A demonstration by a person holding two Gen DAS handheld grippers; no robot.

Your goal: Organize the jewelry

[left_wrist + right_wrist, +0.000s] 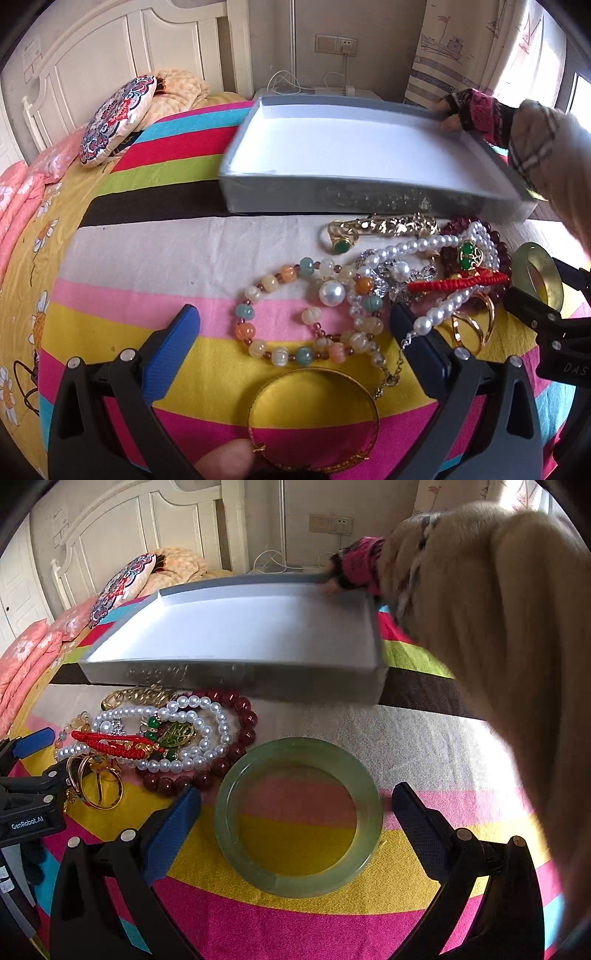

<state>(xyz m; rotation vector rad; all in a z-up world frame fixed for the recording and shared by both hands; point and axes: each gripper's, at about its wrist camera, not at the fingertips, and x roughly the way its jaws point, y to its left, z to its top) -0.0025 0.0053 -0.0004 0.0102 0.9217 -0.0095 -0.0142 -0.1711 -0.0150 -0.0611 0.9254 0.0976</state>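
Left wrist view, gold bangle cut off below, both grippers' fingers spread, empty.

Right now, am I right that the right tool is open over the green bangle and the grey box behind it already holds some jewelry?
Not quite. The right wrist view shows the grey box empty; its white inside is bare. The rest holds: the right tool is open over the green bangle.
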